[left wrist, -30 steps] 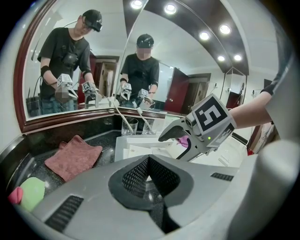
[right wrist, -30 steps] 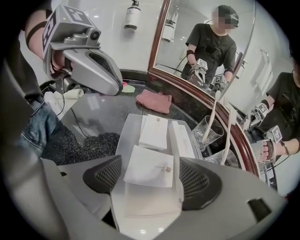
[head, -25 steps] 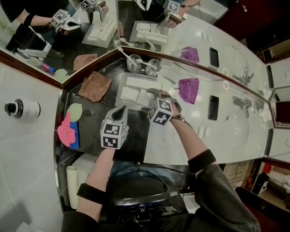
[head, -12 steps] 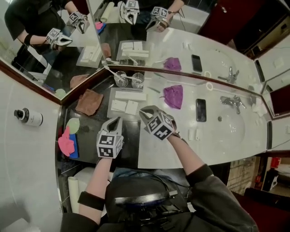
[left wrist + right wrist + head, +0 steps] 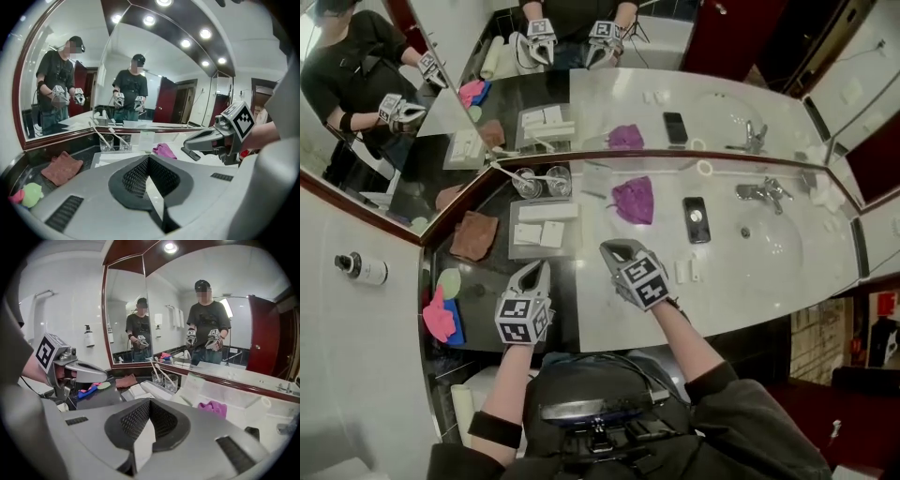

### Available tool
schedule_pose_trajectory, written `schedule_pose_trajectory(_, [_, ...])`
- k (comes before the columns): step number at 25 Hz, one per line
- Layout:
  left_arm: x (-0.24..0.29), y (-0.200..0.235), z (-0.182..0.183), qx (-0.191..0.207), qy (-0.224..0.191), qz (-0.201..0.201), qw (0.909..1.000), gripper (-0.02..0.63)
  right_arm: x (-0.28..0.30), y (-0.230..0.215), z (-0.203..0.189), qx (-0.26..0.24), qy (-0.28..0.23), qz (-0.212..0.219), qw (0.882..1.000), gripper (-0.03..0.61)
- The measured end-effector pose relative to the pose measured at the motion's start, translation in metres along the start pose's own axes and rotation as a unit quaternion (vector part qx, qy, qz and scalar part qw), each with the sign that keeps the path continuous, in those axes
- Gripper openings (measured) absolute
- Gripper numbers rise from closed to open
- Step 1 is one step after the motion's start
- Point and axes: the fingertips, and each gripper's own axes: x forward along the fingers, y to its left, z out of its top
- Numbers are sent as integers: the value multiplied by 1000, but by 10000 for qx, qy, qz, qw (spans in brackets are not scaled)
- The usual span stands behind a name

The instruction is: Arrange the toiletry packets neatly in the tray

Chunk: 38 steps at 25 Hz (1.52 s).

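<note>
Packets (image 5: 551,233) lie inside tray (image 5: 570,244) edges; left gripper (image 5: 539,268) clenched, right gripper (image 5: 607,249) just closed, empty.

The right hand-held gripper (image 5: 610,247) no longer reaches over the tray (image 5: 513,251). It is now drawn back and rolled above the white worktop (image 5: 741,295), and its jaws have just been closing, meeting with nothing between them. The left hand-held gripper (image 5: 538,270) is pulled back too.
</note>
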Motion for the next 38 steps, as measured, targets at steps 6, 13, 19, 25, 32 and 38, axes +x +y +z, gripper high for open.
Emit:
schedule_pose_trajectory(6, [1, -23, -4, 17, 34, -202, 9998, 2, -24, -12, -15, 258, -128, -220, 9993, 15])
schedule_pose_trajectory(13, [10, -55, -4, 308, 87, -561, 9979, 2, -42, -22, -27, 306, -111, -388, 9987, 15])
schedule_pose_trajectory(19, [34, -103, -9, 778, 304, -1104, 9904, 32, -68, -41, -49, 411, -56, -647, 9970, 15])
schedule_pose_trajectory(25, [72, -175, -27, 1438, 797, -1930, 9673, 152, -107, -80, -90, 705, 104, -1062, 9918, 15])
schedule_pose_trajectory(32, [116, -271, -64, 2287, 1568, -2861, 9172, 312, -160, -133, -149, 1096, 341, -1554, 9812, 15])
schedule_pose_trajectory(38, [161, -325, -111, 3120, 2165, -3331, 8630, 424, -190, -173, -191, 1328, 441, -1767, 9743, 15])
